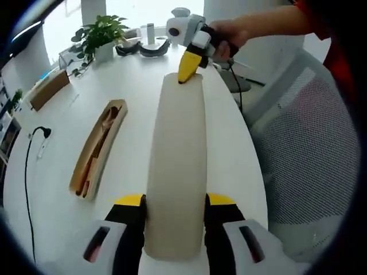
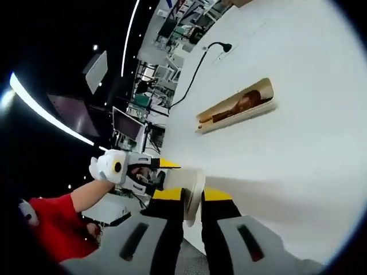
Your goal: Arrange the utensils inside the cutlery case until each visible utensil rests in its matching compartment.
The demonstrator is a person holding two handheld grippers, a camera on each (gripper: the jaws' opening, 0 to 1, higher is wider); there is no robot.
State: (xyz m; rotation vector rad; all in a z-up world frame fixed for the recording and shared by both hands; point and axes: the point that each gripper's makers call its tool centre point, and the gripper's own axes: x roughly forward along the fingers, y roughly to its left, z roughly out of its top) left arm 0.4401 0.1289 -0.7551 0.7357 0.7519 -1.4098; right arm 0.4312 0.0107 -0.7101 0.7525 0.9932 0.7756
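Lid [image 1: 176, 166], stiff, light: we are clamping it with left gripper [image 1: 175, 200] at frame bottom, right gripper [image 2: 192, 197] pinching far end; case [image 1: 97, 148] lying left on bench [image 1: 57, 132].

An office: white table [image 1: 63, 149], mesh chair [image 1: 309, 154], monitors [image 2: 127, 123].

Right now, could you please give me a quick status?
Both grippers, left and right, shut on lid. Case open, utensils inside. Nothing in the way.
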